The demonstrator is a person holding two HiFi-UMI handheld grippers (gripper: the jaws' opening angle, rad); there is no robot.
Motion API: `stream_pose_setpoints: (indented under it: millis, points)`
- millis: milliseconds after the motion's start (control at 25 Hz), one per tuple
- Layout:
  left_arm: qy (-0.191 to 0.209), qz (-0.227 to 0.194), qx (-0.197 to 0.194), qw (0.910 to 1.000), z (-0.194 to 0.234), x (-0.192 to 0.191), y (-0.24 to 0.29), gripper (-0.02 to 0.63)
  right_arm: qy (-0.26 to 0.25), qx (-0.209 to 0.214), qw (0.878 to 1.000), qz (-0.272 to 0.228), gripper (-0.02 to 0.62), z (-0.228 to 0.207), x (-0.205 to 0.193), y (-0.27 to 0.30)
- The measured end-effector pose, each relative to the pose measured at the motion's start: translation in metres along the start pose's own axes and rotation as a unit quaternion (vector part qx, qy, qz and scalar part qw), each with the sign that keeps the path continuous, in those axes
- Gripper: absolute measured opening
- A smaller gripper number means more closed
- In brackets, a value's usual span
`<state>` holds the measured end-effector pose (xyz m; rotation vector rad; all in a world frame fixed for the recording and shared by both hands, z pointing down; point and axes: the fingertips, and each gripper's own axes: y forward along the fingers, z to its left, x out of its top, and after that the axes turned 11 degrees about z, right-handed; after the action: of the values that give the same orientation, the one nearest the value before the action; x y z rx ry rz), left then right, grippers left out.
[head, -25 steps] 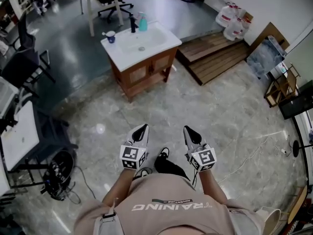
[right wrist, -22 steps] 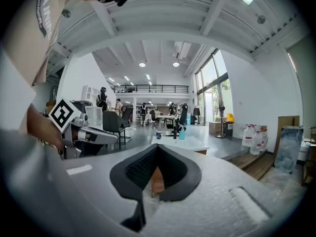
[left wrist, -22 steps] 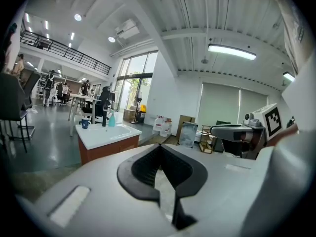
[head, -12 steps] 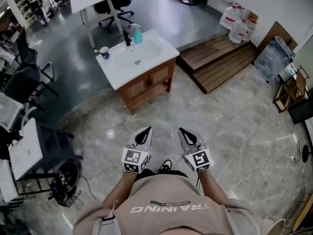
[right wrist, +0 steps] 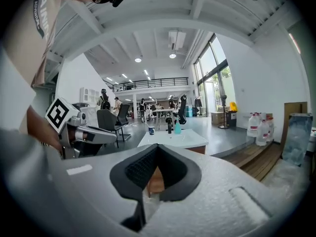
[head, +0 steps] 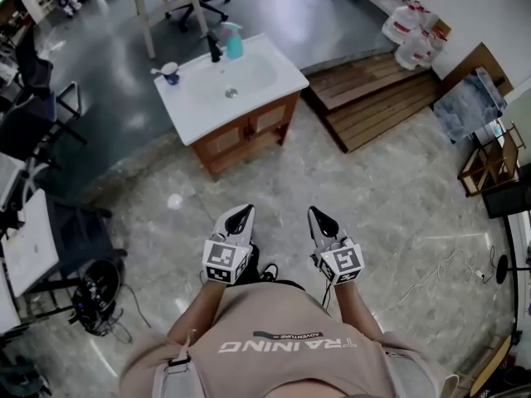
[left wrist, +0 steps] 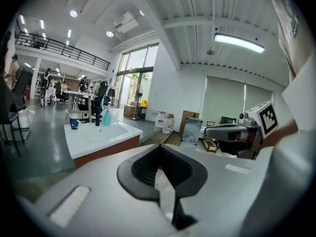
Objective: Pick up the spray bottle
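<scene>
Pretty bright and even all round: a long ceiling lamp [left wrist: 239, 42] and tall windows [left wrist: 132, 85] do most of the work, shadows are faint, and the polished floor [head: 382, 197] throws back one small white glare spot in the head view. Both gripper views are heavy fisheye with black corners and bent lines at the edges. The left gripper [left wrist: 160, 152], right at the lens, looks a bit soft.

Teal spray bottle [head: 235, 44] upright on white vanity [head: 278, 77], just beside black faucet [head: 214, 48]
</scene>
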<state>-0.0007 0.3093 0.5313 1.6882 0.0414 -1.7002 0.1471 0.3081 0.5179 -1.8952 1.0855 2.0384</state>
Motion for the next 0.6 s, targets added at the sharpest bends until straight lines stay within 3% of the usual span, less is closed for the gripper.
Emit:
stream_pose_setpoints:
  millis: [120, 360, 600]
  points:
    - [-0.009, -0.004, -0.005, 0.9999, 0.029, 0.013, 0.027, 0.015, -0.004, -0.017, 1.000, -0.006, 0.002, -0.014, 0.021, 0.021]
    - [0.026, -0.048, -0.017, 0.9984, 0.076, 0.089, 0.069, 0.015, -0.046, -0.030, 0.998, -0.016, 0.002, -0.042, 0.078, 0.060]
    - [0.014, -0.043, -0.037, 0.9983, 0.115, 0.106, 0.099, 0.015, -0.017, -0.057, 0.998, -0.029, 0.002, -0.057, 0.104, 0.109]
